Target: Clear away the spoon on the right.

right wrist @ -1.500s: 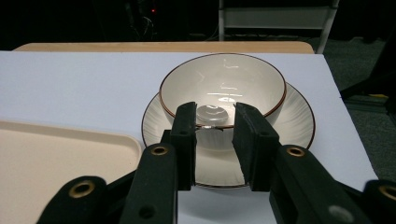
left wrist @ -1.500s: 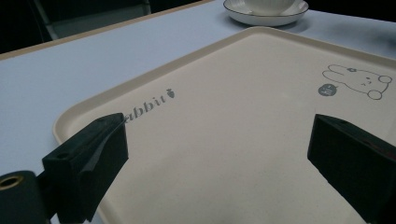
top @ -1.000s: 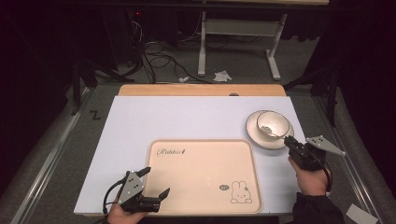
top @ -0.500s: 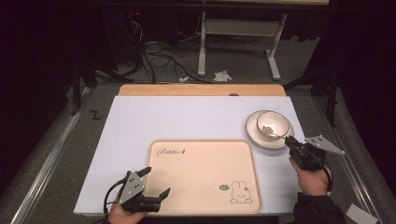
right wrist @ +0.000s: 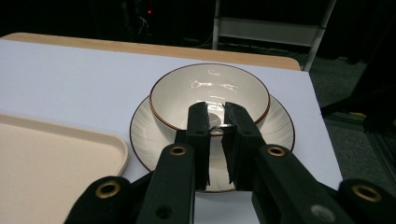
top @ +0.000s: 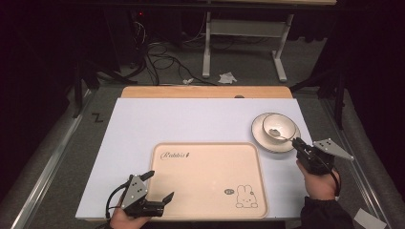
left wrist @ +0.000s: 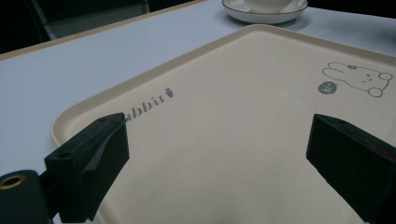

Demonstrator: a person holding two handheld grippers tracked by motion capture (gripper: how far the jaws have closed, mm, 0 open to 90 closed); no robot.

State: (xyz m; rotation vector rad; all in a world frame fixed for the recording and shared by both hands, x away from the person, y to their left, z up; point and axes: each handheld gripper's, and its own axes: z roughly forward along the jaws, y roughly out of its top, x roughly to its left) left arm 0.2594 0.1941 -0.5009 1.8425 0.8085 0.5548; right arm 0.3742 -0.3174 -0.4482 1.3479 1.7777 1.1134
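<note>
Nothing moved since earlier; right gripper (right wrist: 215, 122) clamped on spoon (top: 278, 134) handle in bowl (right wrist: 210, 91); left gripper (top: 152, 188) apart

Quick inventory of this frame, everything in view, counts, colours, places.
Metal spoon: 1, silver, bowl end in the white bowl, handle between the right gripper's jaws.
White ceramic bowl with dark rim: 1, on the saucer.
White saucer plate: 1, table's right side.
Beige plastic tray with rabbit drawing: 1, front centre.
White-topped table: 1, wooden far edge.
Crumpled paper: 1, white, floor beyond.
Left gripper: black, open, at tray's near-left corner.
Right gripper: black, shut on the spoon handle.
</note>
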